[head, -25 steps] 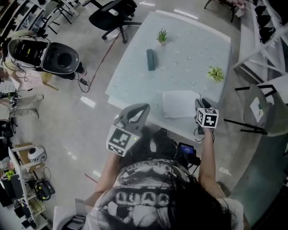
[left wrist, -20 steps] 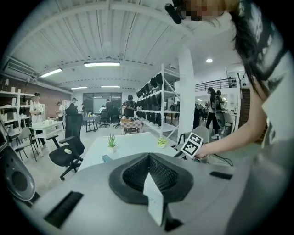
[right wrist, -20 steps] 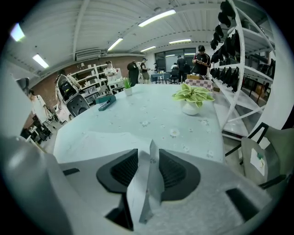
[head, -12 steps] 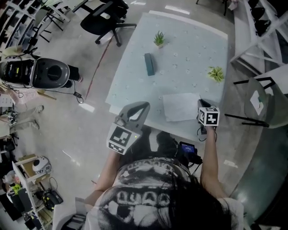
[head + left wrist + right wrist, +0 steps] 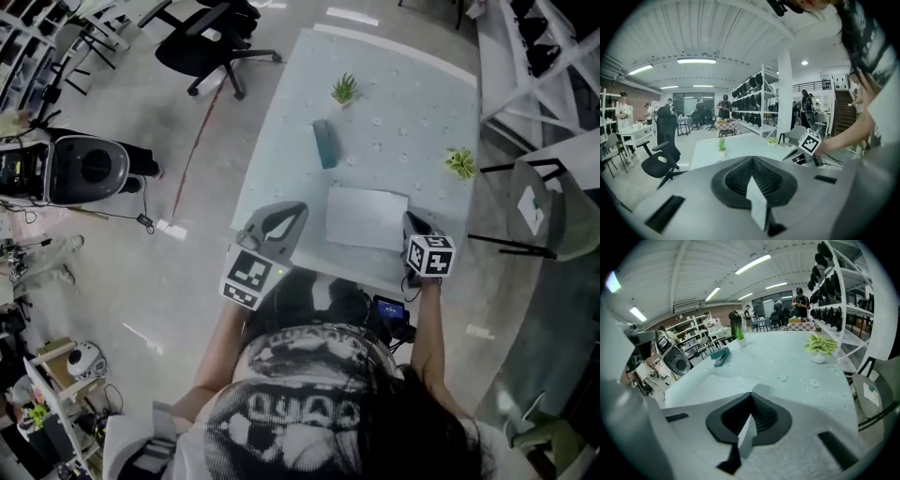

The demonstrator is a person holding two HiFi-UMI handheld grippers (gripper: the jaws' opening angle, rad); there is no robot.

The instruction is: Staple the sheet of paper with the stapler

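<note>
- A white rectangular sheet of paper [image 5: 366, 217] is seen lying on the pale blue-green table with a faint flower print [image 5: 412, 103]. It is placed near the table's front edge, just ahead of the person.
- The right gripper [image 5: 410, 221] is held at the sheet's right edge. Its jaws have just been closing and are clenched on that edge. In the right gripper view a pale corner of the paper is seen curling up at their tip.
- The left gripper [image 5: 292, 212] is held over the table's near left edge, just beside the sheet's left side but apart from it. Its jaws are pressed together with nothing between them (only the table top is shown beyond their tip in the left gripper view).
- A teal oblong plastic stapler [image 5: 325, 143] is laid on the table beyond the sheet's far left corner, near the sheet but not touching it. It is touched by neither gripper.
- Two small potted plants are set on the table. A spiky dark green plant [image 5: 344, 89] is placed by the far edge, beyond the stapler. A lighter green plant [image 5: 460, 161] is placed by the right edge, beyond the right gripper.
- A black office chair [image 5: 202, 42] is seen on the floor off the table's far left corner.
</note>
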